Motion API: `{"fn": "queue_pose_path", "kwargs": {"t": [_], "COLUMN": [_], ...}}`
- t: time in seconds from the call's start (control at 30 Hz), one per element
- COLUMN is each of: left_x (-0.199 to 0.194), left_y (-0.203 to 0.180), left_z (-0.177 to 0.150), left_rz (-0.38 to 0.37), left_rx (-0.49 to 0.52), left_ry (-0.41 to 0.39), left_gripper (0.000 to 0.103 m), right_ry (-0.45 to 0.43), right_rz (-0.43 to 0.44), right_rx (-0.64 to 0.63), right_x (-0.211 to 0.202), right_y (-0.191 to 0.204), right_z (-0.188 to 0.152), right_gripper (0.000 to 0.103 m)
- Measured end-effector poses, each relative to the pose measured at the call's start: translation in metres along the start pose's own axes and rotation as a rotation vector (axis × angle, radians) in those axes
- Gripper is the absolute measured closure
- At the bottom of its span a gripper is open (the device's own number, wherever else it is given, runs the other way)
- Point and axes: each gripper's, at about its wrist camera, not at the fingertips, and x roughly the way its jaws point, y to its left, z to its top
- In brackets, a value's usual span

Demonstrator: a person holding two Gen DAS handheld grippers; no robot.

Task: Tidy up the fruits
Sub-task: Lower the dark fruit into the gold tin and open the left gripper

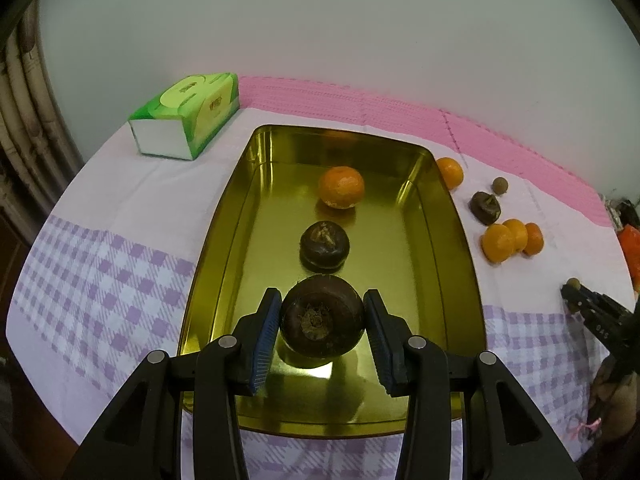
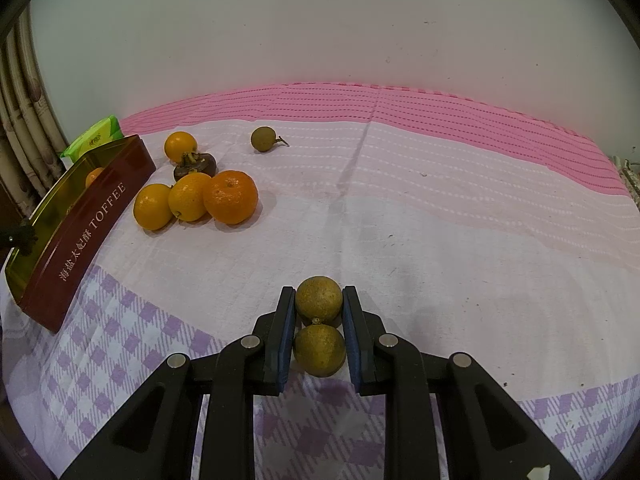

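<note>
**K:** Left gripper [image 1: 322, 314] was clenched on a dark mangosteen [image 1: 321, 315], blue pads pressed to its two sides, calyx end facing the camera. Fruit hung low over the near end of the gold tin [image 1: 224, 248], its reflection directly beneath; I could not tell whether it touched the floor of the tin.

**R:** And the right?

**K:** Right gripper [image 2: 318, 322] was closed tight around two brown longans [image 2: 319, 300], one ahead of the other along the fingers, joined by a short stem. They sat well off to the right of the tin, just above the cloth or on it; contact not clear.

**R:** Relation that matters for the next move?

**K:** My judgement: the mangosteen was already above its spot, straight down from the jaws, in line with a second mangosteen [image 1: 325, 246] and a tangerine [image 1: 341, 187] further along the tin's long axis. That axis ran away from the left camera. The left hand was plainly the nearer to the tin; the right had to cross leftward past the loose pile of tangerines [image 2: 196, 198].

**R:** Surface, room?

**K:** Tablecloth [image 2: 400, 220] white in the middle, lilac check near the edge, pink band at the back. Plain pale wall behind, a green tissue pack [image 1: 188, 114] beside the tin's far left corner, curtain folds at far left. One more loose longan [image 2: 263, 139] lay near the pink band.
</note>
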Motion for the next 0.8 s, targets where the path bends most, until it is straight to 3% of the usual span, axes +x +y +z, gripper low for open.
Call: {"fn": "queue_pose_path", "kwargs": {"t": [0.8], "left_x": [-0.008], "left_y": [-0.006], "left_z": [-0.002], "left_rz": [0.093], "left_rx": [0.039], "left_ry": [-0.014], "left_gripper": [0.058], "right_ry": [0.001], "right_rz": [-0.007], "right_rx": [-0.009], "right_x": [0.001], "right_y": [0.001], "right_z": [0.000], "right_gripper": [0.082]}}
